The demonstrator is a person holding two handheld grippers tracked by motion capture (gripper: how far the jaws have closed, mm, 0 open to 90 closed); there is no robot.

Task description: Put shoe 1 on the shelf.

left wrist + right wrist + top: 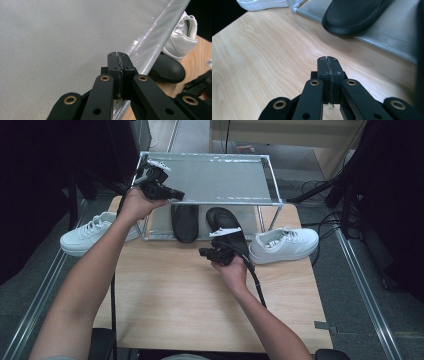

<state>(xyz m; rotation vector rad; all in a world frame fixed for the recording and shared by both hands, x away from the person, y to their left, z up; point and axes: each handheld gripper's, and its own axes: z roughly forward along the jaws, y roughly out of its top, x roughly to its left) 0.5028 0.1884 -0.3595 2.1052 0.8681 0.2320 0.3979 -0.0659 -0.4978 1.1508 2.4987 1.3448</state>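
Dark floor and black drapes were seen around a pale wooden table [175,295], on which a two-tier metal-framed rack with grey fabric shelves [220,180] stood at the far edge. Two black rubbery slip-on shoes lay on the lower shelf of the rack: one [185,222] under its middle, the other [226,225] just to the right of it, its toe projecting past the rack's front edge. The right gripper [206,253] was held low just in front of the rack, beside that projecting toe, its jaws pressed together on nothing. The left gripper [176,195] was held at the rack's upper shelf, near the front left corner, jaws likewise closed and empty over the fabric.

The black shoes were judged light, slightly flexible and matt rather than slippery, not fragile; a hold on the heel rim or the side wall would be expected to serve better than the rounded toe. A white lace-up sneaker [284,245] stood just right of the rack and another white sneaker [92,232] at the rack's left. The upper shelf and the rack's front legs were judged to limit any approach from above, so a low frontal reach would be called for.
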